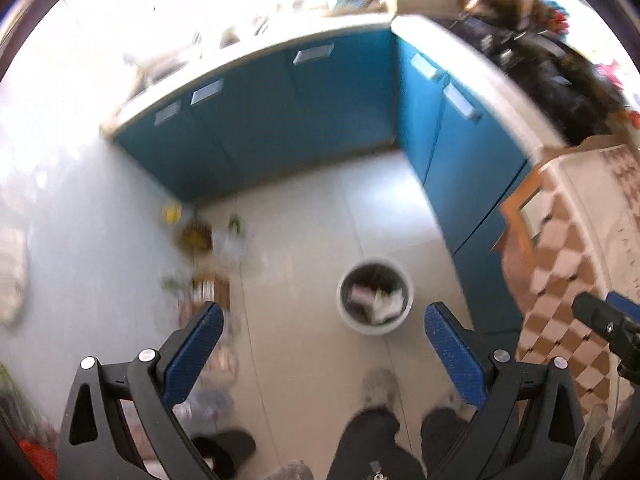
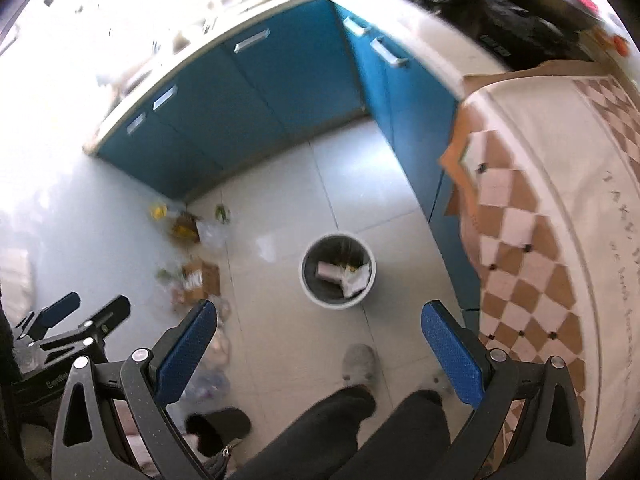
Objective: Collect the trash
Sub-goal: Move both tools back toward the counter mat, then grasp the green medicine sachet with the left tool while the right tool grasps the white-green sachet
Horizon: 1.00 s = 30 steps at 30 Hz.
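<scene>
Floor (image 2: 288,340): glossy pale tile. Cabinet fronts (image 2: 280,80): smooth blue, metal handles. Checked cloth (image 2: 532,240), right: matt. Bin (image 2: 308,284): smooth plastic.

Black trousers (image 2: 360,432), grey slippers (image 2: 360,364), blue-padded black jaws

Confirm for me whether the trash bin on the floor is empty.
No: the trash bin already holds crumpled paper and wrappers, seen plainly from above.

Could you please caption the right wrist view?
Open right hand-held gripper above round grey waste bin, litter along the wall.
</scene>
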Available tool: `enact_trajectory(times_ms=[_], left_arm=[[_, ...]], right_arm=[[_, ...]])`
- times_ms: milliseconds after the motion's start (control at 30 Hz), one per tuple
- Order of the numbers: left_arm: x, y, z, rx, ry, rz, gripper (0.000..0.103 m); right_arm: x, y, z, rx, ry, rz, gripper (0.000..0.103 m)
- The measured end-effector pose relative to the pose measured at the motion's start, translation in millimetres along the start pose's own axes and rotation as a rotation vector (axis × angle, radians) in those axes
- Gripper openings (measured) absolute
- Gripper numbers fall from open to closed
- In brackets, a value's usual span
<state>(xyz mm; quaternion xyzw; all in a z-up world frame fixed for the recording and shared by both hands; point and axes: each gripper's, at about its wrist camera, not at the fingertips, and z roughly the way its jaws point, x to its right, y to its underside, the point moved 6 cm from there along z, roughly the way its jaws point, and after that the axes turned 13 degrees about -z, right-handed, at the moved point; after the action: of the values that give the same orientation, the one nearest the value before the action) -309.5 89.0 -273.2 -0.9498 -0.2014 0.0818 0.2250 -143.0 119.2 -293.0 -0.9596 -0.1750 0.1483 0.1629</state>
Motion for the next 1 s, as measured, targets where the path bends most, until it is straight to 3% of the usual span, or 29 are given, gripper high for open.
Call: enact_trajectory(times_ms=[133,267,467,533,667,767,833,867,900,933,967,1000], left_arm=[[85.2,-20.6,-36.4,0.087,0.079,0.134,0.103],[190.9,-9.1,-51.3,0.077,0.188,0.288,0.103],[367.9,59.0,-57.3,-0.047,0.327,0.565,0.103],[423.0,86.8,-55.7,-0.085,0.34,0.645,0.103],[515.7,144.3,-36.2,-0.193,0.35,0.783,0.103],[555.8,175.8,-26.8,-0.241,0.344,0.838,0.102],[581.9,191.0,-16.8,-0.267,0.34,0.872,0.102],[589.5,196.0,-12.8,-0.277,0.339,0.885,0.101],[596.0,200.0,-9.5,-0.283,0.337,0.897,0.096],[602.9,204.8,-4.5,-0.285,0.325,0.919,0.092],[606.9,209.3,0.2,-0.286,0.306,0.945,0.081],[609.9,211.6,0.5,-0.282,0.327,0.95,0.078]], right_arm=[[61.4,7.7,-47.9,0.092,0.016,0.14,0.103],[153.0,43.8,-96.8,0.154,0.085,0.339,0.103],[307.9,156.2,-152.4,0.157,0.289,0.669,0.103],[365.8,213.3,-165.2,0.139,0.373,0.808,0.103],[437.5,296.8,-156.9,0.072,0.41,0.985,0.096],[464.9,325.5,-138.2,0.02,0.394,1.01,0.089],[472.7,332.0,-127.1,0.003,0.372,1.004,0.076],[475.0,333.8,-122.4,-0.005,0.371,0.995,0.076],[475.0,332.9,-121.8,-0.001,0.394,0.974,0.069],[475.8,329.8,-120.4,0.008,0.403,0.944,0.065],[476.4,328.6,-119.2,0.005,0.421,0.928,0.063],[476.4,327.8,-117.7,0.006,0.431,0.917,0.059]])
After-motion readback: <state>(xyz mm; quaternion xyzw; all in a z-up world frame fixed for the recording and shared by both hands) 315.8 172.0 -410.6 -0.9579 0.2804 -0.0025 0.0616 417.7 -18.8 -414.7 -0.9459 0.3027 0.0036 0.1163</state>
